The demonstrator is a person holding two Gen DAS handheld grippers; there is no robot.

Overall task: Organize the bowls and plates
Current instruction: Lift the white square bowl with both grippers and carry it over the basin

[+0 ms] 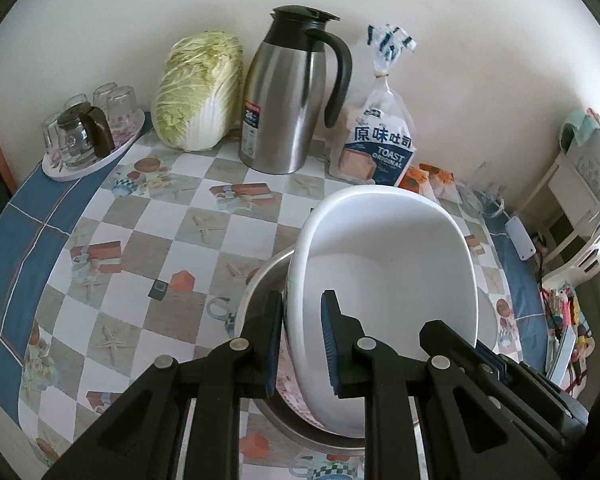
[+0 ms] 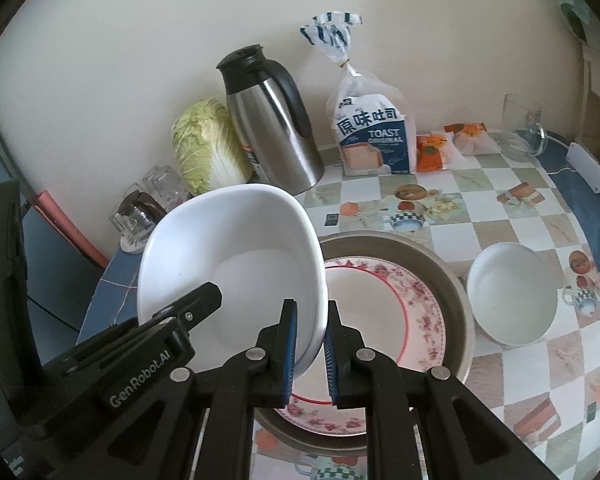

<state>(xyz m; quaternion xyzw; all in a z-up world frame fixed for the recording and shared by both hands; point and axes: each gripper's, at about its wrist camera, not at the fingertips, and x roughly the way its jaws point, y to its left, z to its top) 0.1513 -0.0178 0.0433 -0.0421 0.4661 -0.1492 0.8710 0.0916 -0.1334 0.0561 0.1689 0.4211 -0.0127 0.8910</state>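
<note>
A large white bowl (image 1: 388,264) hangs tilted above a metal pan (image 2: 452,280) that holds a floral plate (image 2: 420,312). My left gripper (image 1: 302,308) is shut on the bowl's left rim, one pad inside and one outside. On the opposite rim of the same bowl (image 2: 236,248), my right gripper (image 2: 311,312) is shut as well. One black finger (image 2: 198,304) of the left gripper shows in the right wrist view, lying inside the bowl. A smaller white bowl (image 2: 512,300) sits on the table right of the pan. The pan's rim (image 1: 260,280) peeks out left of the held bowl.
Along the wall stand a cabbage (image 1: 198,92), a steel thermos jug (image 1: 288,96) and a toast bag (image 1: 380,140). A tray of upturned glasses (image 1: 84,136) is at the back left. Orange snack packets (image 2: 432,150) and a glass mug (image 2: 522,128) are at the back right.
</note>
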